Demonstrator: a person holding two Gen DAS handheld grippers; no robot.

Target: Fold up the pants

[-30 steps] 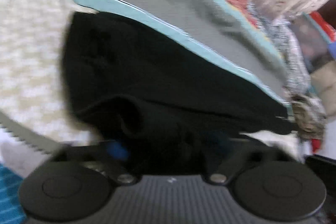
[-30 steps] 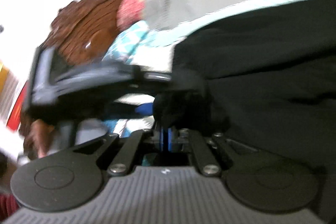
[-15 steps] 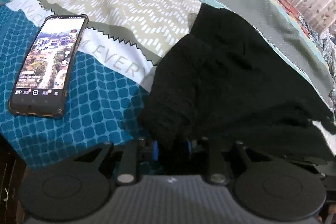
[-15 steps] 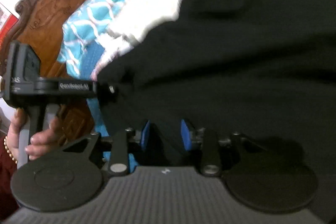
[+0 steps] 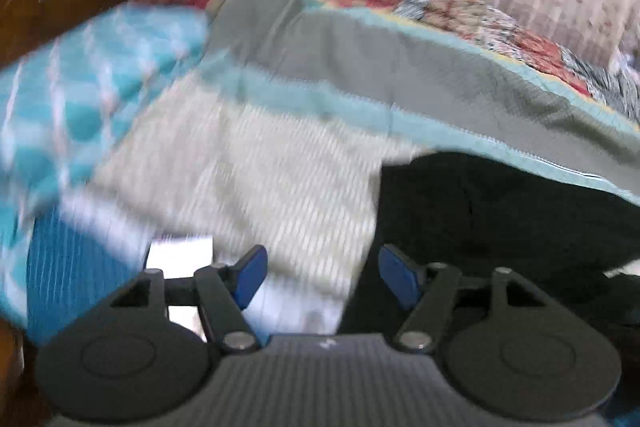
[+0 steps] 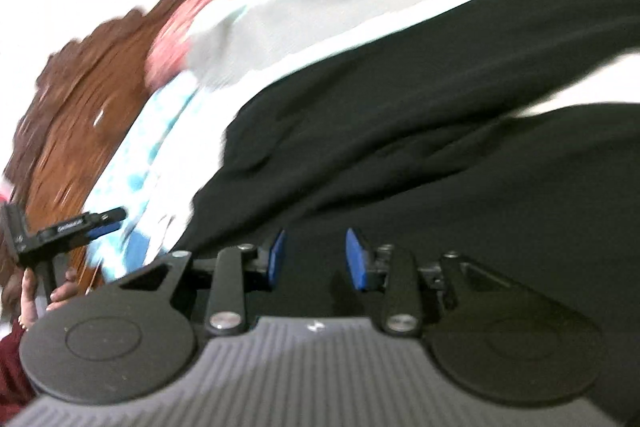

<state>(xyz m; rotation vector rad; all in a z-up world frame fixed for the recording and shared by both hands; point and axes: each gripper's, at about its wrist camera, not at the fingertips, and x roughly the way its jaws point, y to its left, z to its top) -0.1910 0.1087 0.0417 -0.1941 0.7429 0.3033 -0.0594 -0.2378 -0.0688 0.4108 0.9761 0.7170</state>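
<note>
Now opening wide, left gripper (image 5: pixel 322 277), nothing between blue pads, just beside black pants (image 5: pixel 500 219) lying on patterned bedspread (image 5: pixel 256 171). Parted too, right gripper (image 6: pixel 316 259), empty, hovering over pants. No containers visible.

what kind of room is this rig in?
Most likely a bedroom: the black pants lie on a patterned bedsheet, a floral quilt is bunched behind it, and a carved wooden headboard stands at the bed's end. The pictures are blurred, so finer detail is unclear.
</note>
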